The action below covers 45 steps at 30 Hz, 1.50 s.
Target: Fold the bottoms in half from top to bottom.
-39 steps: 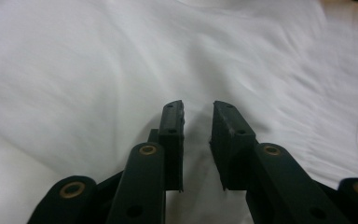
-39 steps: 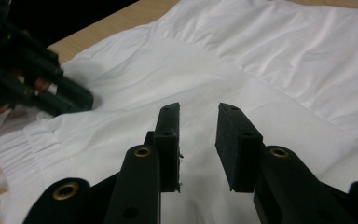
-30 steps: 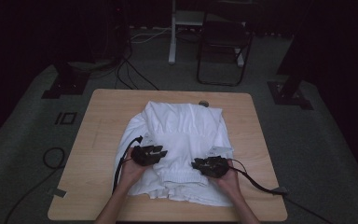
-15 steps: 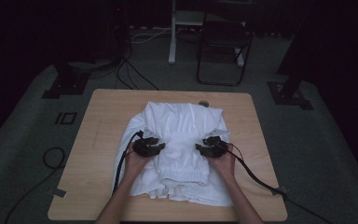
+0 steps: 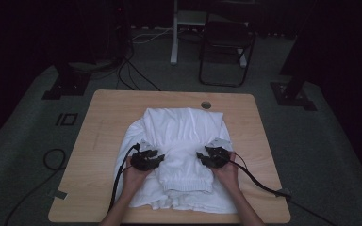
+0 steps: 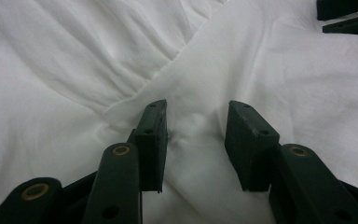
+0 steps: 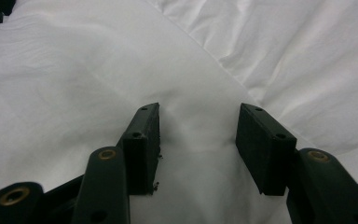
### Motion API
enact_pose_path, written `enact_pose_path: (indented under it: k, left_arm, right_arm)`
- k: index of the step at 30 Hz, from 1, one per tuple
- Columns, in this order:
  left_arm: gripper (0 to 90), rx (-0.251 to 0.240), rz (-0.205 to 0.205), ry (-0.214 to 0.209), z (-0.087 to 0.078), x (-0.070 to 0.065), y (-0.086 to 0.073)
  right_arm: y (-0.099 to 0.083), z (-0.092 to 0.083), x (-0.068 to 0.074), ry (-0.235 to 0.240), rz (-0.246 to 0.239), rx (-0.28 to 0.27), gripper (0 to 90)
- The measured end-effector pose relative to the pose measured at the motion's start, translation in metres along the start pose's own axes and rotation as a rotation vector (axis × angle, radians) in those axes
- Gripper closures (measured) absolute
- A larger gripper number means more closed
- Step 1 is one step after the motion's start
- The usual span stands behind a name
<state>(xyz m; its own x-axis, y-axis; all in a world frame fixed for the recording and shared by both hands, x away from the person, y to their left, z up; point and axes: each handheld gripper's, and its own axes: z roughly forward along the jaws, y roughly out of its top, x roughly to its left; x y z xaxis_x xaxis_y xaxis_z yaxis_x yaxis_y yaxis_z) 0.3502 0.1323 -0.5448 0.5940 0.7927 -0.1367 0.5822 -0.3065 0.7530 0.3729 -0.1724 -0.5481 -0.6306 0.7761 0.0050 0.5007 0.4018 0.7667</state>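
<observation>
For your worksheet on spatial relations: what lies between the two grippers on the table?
In the high view, a folded band of the white cloth garment spans the stretch between the left gripper and the right gripper; nothing else lies there.

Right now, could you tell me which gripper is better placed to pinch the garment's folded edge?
Probably the left gripper: a folded edge of the garment runs right up to its open jaws. The right gripper sits over smooth cloth.

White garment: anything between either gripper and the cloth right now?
Nothing visible. The left gripper and right gripper both sit directly over the white garment, jaws apart with bare cloth between them, having just been opening.
</observation>
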Motion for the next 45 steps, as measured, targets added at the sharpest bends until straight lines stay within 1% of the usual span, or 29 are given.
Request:
enact_pose_path:
  k: [3,6,7,10,13,16,17,18,20,21,23,25,26,28,29,32,34,35,36,37,39,40,42,45]
  left_arm:
    - [59.5,-0.002,-0.010,0.004,-0.007,-0.008,-0.007]
    - [59.5,-0.001,-0.003,0.015,-0.012,-0.017,-0.014]
    - [59.6,-0.003,-0.006,0.017,-0.013,-0.019,-0.015]
    - [59.6,-0.002,-0.008,0.016,-0.016,-0.022,-0.018]
    - [59.4,-0.004,-0.019,0.011,-0.019,-0.025,-0.021]
    - [58.6,-0.003,-0.040,-0.013,-0.023,-0.024,-0.021]
    - [56.7,-0.005,-0.042,-0.021,-0.025,-0.021,-0.018]
    - [53.6,-0.014,-0.034,-0.010,-0.027,-0.017,-0.013]
    - [50.0,-0.056,-0.018,0.039,-0.033,-0.008,0.003]
    - [48.2,-0.085,-0.021,0.063,-0.038,-0.002,0.013]
    - [45.4,-0.143,-0.020,0.117,-0.044,0.014,0.035]
    - [38.9,-0.173,-0.031,0.157,-0.045,0.033,0.055]
    - [35.5,-0.171,-0.035,0.163,-0.042,0.043,0.064]
    - [29.9,-0.138,-0.047,0.202,-0.031,0.061,0.077]
    - [28.4,-0.125,-0.062,0.215,-0.024,0.070,0.081]
    - [28.2,-0.059,-0.102,0.235,-0.001,0.089,0.085]
    - [28.1,-0.015,-0.133,0.249,0.014,0.098,0.082]
    - [28.1,-0.007,-0.150,0.238,0.020,0.101,0.079]
    - [28.1,0.006,-0.158,0.236,0.025,0.104,0.077]
    - [28.2,0.023,-0.155,0.242,0.029,0.105,0.074]
    - [28.8,0.049,-0.167,0.228,0.036,0.109,0.070]
    - [32.5,0.060,-0.170,0.220,0.037,0.110,0.069]
    - [42.5,0.064,-0.177,0.197,0.037,0.112,0.067]
    - [65.2,0.069,-0.163,0.166,0.036,0.110,0.067]
  right_arm:
    - [-0.005,-0.006,0.005,0.013,-0.012,-0.001,49.3]
    - [-0.010,-0.012,0.008,0.030,-0.025,0.000,49.4]
    - [-0.012,-0.013,0.009,0.035,-0.028,-0.001,49.5]
    - [-0.015,-0.017,0.011,0.044,-0.036,-0.002,50.3]
    - [-0.017,-0.020,0.013,0.056,-0.039,0.001,50.7]
    - [-0.017,-0.020,0.013,0.059,-0.045,0.000,50.7]
    - [-0.017,-0.020,0.013,0.060,-0.042,0.001,50.7]
    - [-0.017,-0.020,0.013,0.060,-0.043,0.000,50.7]
    - [-0.017,-0.020,0.013,0.060,-0.043,0.000,50.7]
    - [-0.017,-0.020,0.013,0.060,-0.043,0.001,50.7]
    - [-0.017,-0.020,0.013,0.060,-0.042,0.001,50.7]
    - [-0.017,-0.020,0.012,0.061,-0.041,0.001,50.7]
    - [-0.017,-0.020,0.012,0.061,-0.040,0.001,50.7]
    - [-0.017,-0.020,0.012,0.061,-0.042,0.001,50.7]
    - [-0.017,-0.020,0.012,0.061,-0.041,0.001,50.7]
    - [-0.017,-0.020,0.012,0.061,-0.041,0.002,50.7]
    - [-0.017,-0.020,0.012,0.061,-0.042,0.002,50.7]
    - [-0.017,-0.020,0.012,0.061,-0.042,0.002,50.7]
    - [-0.017,-0.020,0.012,0.061,-0.042,0.003,50.7]
    - [-0.017,-0.020,0.012,0.061,-0.042,0.002,50.7]
    - [-0.017,-0.020,0.012,0.061,-0.043,0.002,50.7]
    - [-0.017,-0.020,0.012,0.061,-0.042,0.002,50.7]
    - [-0.017,-0.020,0.013,0.061,-0.043,0.001,51.0]
    - [-0.017,-0.020,0.013,0.061,-0.045,0.000,52.0]
